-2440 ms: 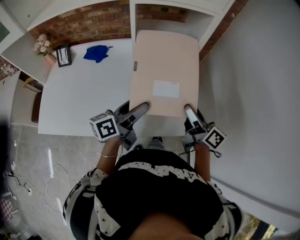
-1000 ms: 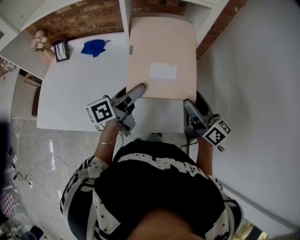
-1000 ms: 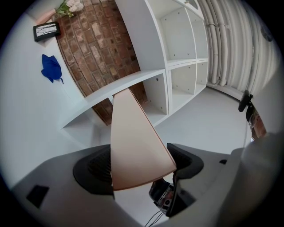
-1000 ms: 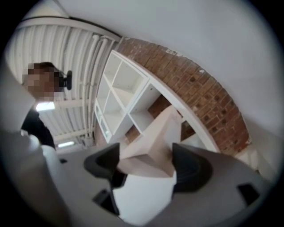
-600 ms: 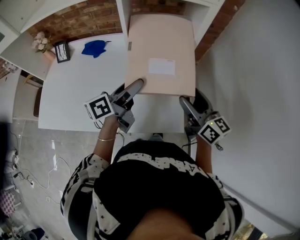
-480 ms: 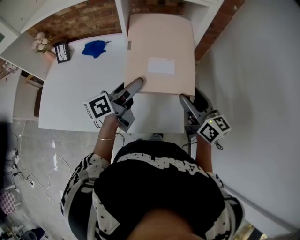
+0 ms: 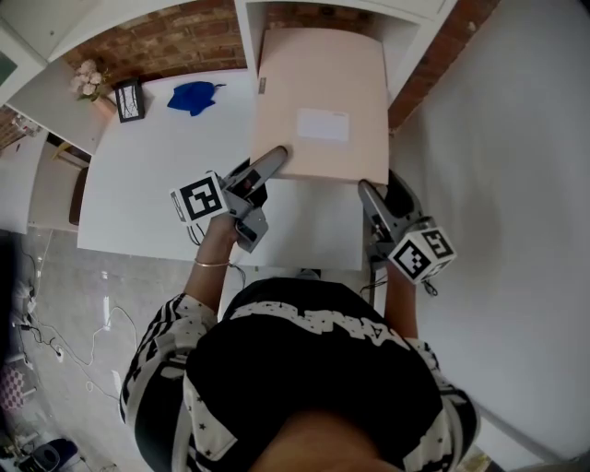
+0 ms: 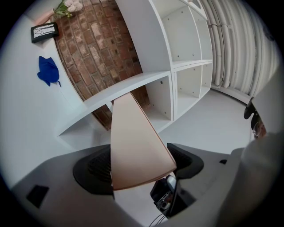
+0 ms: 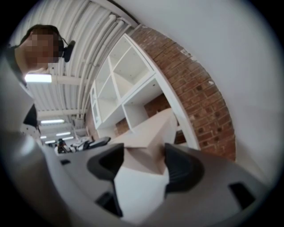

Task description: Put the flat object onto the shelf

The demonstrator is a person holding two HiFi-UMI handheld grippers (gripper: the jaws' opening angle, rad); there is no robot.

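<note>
Flat object: a flat beige box [image 7: 318, 83] with a white label [image 7: 324, 124] on its top face. It lies level, its far end inside the opening of the white shelf [image 7: 241, 28] and its near end over the white counter [image 7: 157, 175]. Whether it rests on the shelf board cannot be told.
Left hand-held gripper: the left hand-held gripper [image 7: 275, 159] is at the box's near left corner. Its own view shows the box edge filling the gap, with both pads clamped on it.
Right hand-held gripper: the right hand-held gripper [image 7: 366, 189] is at the near right corner. Its jaws have just been closing with that corner between them, and the pads now look to sit against both faces.
Counter, far left: a blue cloth [image 7: 192, 98], with a small dark frame [image 7: 129, 100] just left of it and pale flowers [image 7: 89, 80] beyond the frame, all well apart from the box.
Behind the shelf: a brick wall.
</note>
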